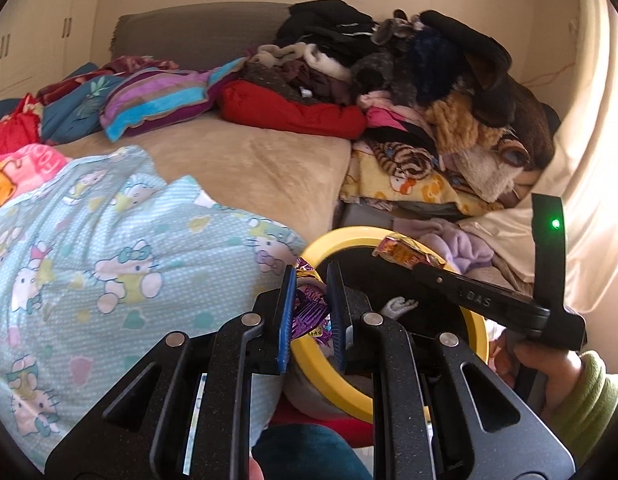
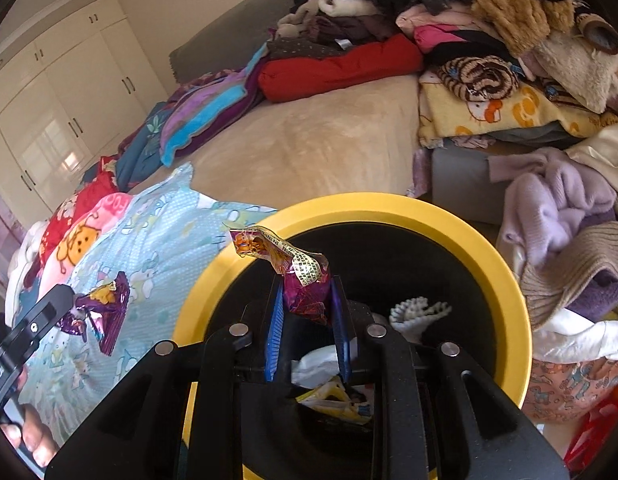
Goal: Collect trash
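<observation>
My left gripper (image 1: 311,276) is shut on a shiny purple snack wrapper (image 1: 309,314), held at the near-left rim of a yellow-rimmed black bin (image 1: 341,236). From the right wrist view, that gripper (image 2: 71,298) and its purple wrapper (image 2: 105,308) hang over the light-blue quilt, left of the bin. My right gripper (image 2: 307,284) is shut on a crumpled red and orange wrapper (image 2: 285,250) above the bin's opening (image 2: 389,210). The left wrist view shows the right gripper (image 1: 419,266) with its wrapper (image 1: 405,254) over the far rim. White tissue (image 2: 321,364) and a yellow packet (image 2: 337,400) lie inside the bin.
The bin stands against a bed with a beige blanket (image 1: 245,164). A light-blue cartoon quilt (image 1: 109,248) lies to the left. A tall heap of clothes (image 1: 429,92) fills the back right, and lilac knitwear (image 2: 557,204) lies right of the bin. White wardrobes (image 2: 61,92) line the left wall.
</observation>
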{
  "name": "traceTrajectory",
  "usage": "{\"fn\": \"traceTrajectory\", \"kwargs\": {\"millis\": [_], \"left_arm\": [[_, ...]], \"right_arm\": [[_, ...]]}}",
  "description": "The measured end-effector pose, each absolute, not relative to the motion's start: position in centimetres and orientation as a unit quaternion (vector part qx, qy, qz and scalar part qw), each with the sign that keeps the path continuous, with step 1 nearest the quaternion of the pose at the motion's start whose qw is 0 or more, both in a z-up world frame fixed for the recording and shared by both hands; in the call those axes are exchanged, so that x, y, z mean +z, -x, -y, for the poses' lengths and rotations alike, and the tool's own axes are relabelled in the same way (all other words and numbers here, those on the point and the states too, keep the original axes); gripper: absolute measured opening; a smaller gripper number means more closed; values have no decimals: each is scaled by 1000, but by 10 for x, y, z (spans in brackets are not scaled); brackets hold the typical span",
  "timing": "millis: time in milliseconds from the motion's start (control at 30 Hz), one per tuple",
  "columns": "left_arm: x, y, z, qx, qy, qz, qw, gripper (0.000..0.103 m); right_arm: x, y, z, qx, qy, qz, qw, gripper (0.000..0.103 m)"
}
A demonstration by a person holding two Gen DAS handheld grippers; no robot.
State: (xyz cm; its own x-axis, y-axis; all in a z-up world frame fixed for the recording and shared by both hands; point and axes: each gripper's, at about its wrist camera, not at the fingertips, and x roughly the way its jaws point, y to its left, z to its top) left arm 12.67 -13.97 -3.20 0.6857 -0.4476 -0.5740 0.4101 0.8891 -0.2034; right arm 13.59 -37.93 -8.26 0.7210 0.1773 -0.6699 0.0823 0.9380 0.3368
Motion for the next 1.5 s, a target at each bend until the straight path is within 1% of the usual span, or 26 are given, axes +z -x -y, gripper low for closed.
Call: {"fn": "traceTrajectory", "kwargs": {"millis": [100,300,367,400,433,500,600,633,667,700,733,767,800,833,867,900,933,1000,1067,1167,1500], "left_arm": [[-34,-125,148,-243,24,-322,915,11],[-39,-124,165,-261,15,-325,909,11],[-41,-124,171,-269,14,-328,905,11],[-43,-125,174,-274,12,-330,903,12],[-44,-125,177,-276,10,-330,903,12],[-47,-127,184,-284,8,-333,899,12],[-51,-129,189,-290,7,-339,895,14],[-53,-130,191,-291,7,-341,894,15],[-55,-131,193,-292,6,-343,893,18],[-56,-132,193,-292,6,-345,892,19],[-57,-133,193,-292,6,-346,892,24],[-57,-133,194,-289,7,-347,892,36],[-57,-134,193,-288,9,-348,892,42],[-56,-134,191,-285,12,-348,893,48],[-56,-134,188,-281,14,-347,895,57],[-55,-134,185,-274,17,-346,897,63],[-53,-133,181,-269,19,-344,899,73],[-49,-132,174,-257,20,-338,905,79],[-45,-130,166,-243,16,-333,911,92],[-40,-126,151,-227,18,-322,919,92],[-23,-92,97,-167,4,-292,942,92]], "right_arm": [[-87,-135,387,18,-178,-380,907,22],[-92,-133,400,10,-196,-391,899,26],[-92,-132,403,7,-202,-394,897,31],[-92,-131,406,4,-206,-393,896,38],[-92,-130,407,3,-207,-393,896,41],[-91,-128,411,-1,-207,-394,896,42],[-89,-125,417,-10,-211,-395,894,44],[-88,-123,419,-11,-212,-395,894,48],[-86,-121,421,-13,-211,-394,895,56],[-83,-119,423,-15,-208,-391,896,58],[-79,-117,424,-15,-202,-389,899,60],[-76,-114,424,-16,-198,-389,900,64],[-73,-112,424,-17,-192,-387,902,66],[-71,-109,424,-16,-188,-386,903,71],[-67,-105,423,-14,-183,-382,906,75],[-64,-102,422,-13,-176,-378,909,76],[-61,-101,421,-13,-172,-374,911,79],[-53,-96,416,-4,-166,-364,916,85],[-44,-89,405,13,-151,-354,923,90],[-34,-78,391,28,-131,-336,932,96],[-13,-34,355,30,-132,-245,960,97]]}}
